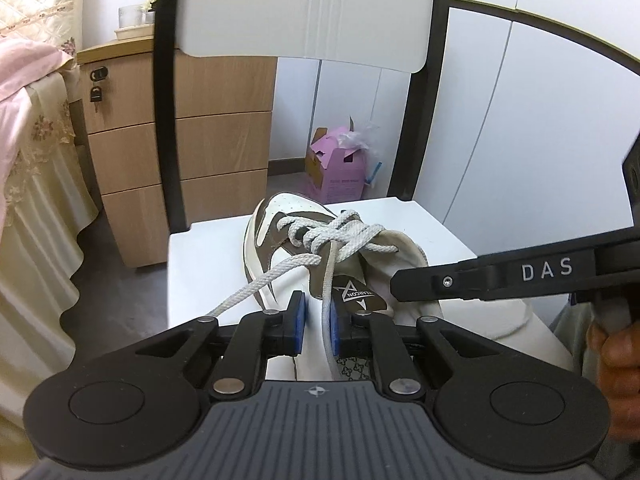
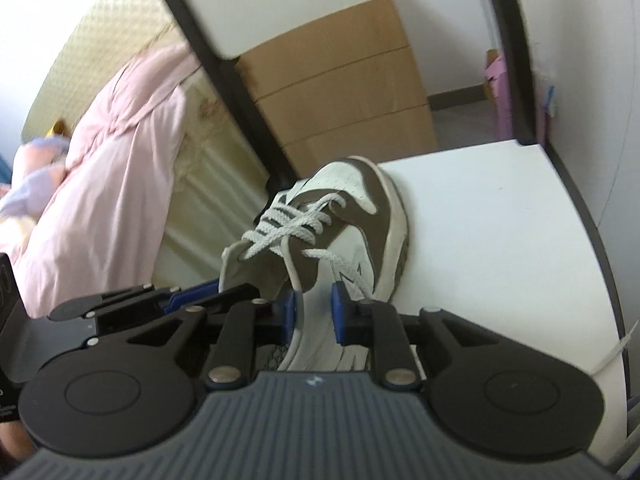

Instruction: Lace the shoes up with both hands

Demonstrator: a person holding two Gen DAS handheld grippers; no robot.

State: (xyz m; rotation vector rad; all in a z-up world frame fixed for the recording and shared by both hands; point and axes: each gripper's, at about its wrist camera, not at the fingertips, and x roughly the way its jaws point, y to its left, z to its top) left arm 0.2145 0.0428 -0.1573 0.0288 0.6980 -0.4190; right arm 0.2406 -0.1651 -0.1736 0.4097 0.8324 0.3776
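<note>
Brown-and-white low-top sneaker [image 1: 304, 240] lies on the white seat of a black-framed chair [image 1: 200, 264], toe toward the chair back; its heel is cut off behind the gripper bodies in both views. In the left wrist view, a loose woven white lace end [image 1: 256, 284] runs off left and vanishes behind the left gripper [image 1: 318, 322]. That gripper's blue pads stand narrowly apart with a second white lace strand [image 1: 329, 280] passing between them, lying against the right pad; whether it is truly pinched is hard to tell. Further right, the black arm marked DAS, the right gripper [image 2: 314, 316], reaches over the shoe's collar. Its own view is blurred: the jaws show a narrow gap, a strand against the left pad, grip unclear.
</note>
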